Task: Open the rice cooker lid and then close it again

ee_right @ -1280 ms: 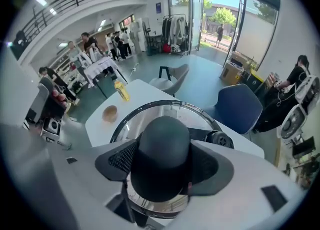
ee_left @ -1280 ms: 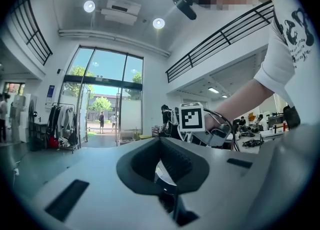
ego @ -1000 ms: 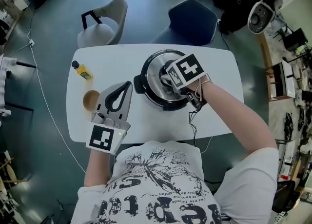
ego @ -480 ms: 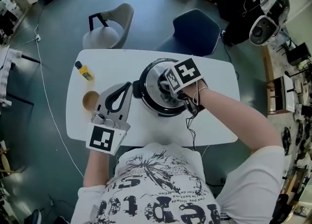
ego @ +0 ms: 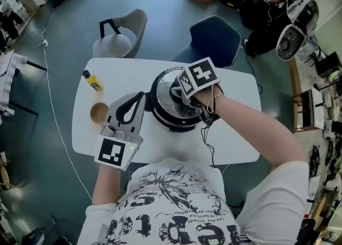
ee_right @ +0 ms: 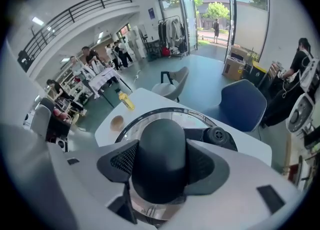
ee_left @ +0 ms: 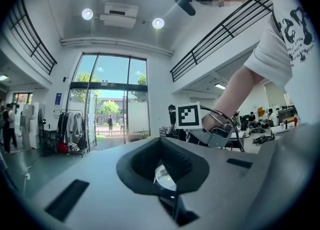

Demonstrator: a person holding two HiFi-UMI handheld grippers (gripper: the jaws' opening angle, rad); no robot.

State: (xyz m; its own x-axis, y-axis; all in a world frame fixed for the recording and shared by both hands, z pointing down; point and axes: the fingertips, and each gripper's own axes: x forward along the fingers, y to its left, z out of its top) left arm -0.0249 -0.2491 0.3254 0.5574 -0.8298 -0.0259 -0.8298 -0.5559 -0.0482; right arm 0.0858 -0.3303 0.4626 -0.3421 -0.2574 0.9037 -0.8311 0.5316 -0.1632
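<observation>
Rice cooker lid (ego: 163,93) sits closed, opening step underway: right gripper (ego: 180,92), jaws just closing, pinches its knob (ee_right: 161,154); left gripper (ego: 140,95) rests pressed together, empty. Next, lift straight up.

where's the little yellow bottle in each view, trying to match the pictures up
Head view: the yellow bottle is near the left end of the white table, just above the round brown disc.
Left gripper view: not in it.
Right gripper view: left of centre, above and slightly right of the same disc.
Shared landmark: the brown disc, right beside the bottle in both views.
</observation>
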